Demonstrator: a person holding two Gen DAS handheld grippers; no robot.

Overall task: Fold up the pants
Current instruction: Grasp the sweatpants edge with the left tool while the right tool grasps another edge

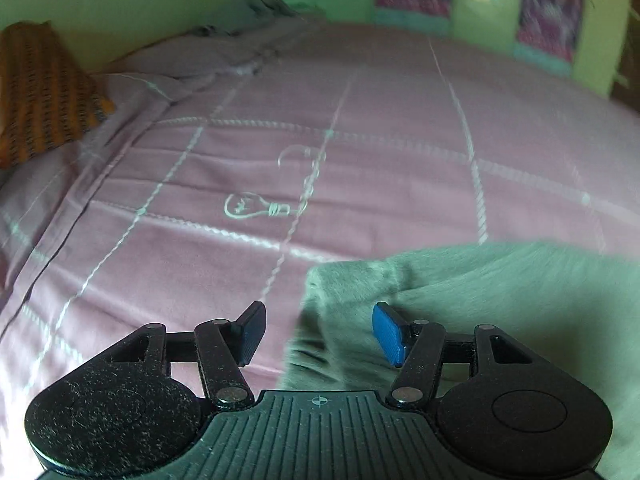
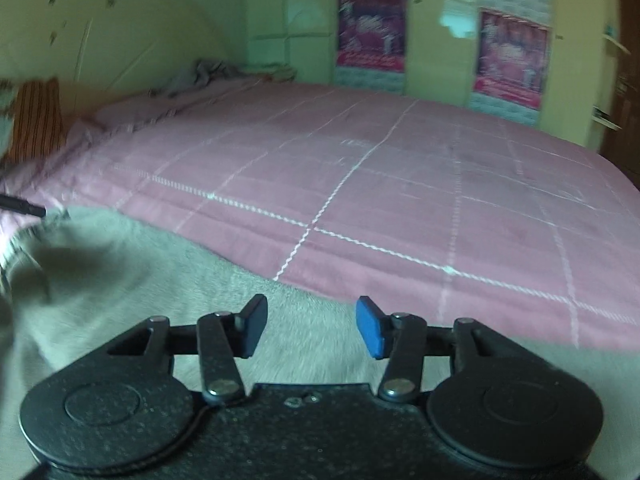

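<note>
Both views are smeared by motion blur, so the far wall, its posters and the crumpled cloth at the far left of the bed are hard to make out. The grey pants (image 1: 500,300) run off the right and bottom edges of the left wrist view, and off the left and bottom edges of the right wrist view, so their full outline is hidden. They lie on the near part of the pink bedspread (image 1: 360,120). The left gripper (image 1: 318,334) hangs over the pants' left edge, jaws about half apart with nothing clamped between them. The right gripper (image 2: 312,328) hangs above the pants (image 2: 120,264), jaws likewise partly apart and empty.
</note>
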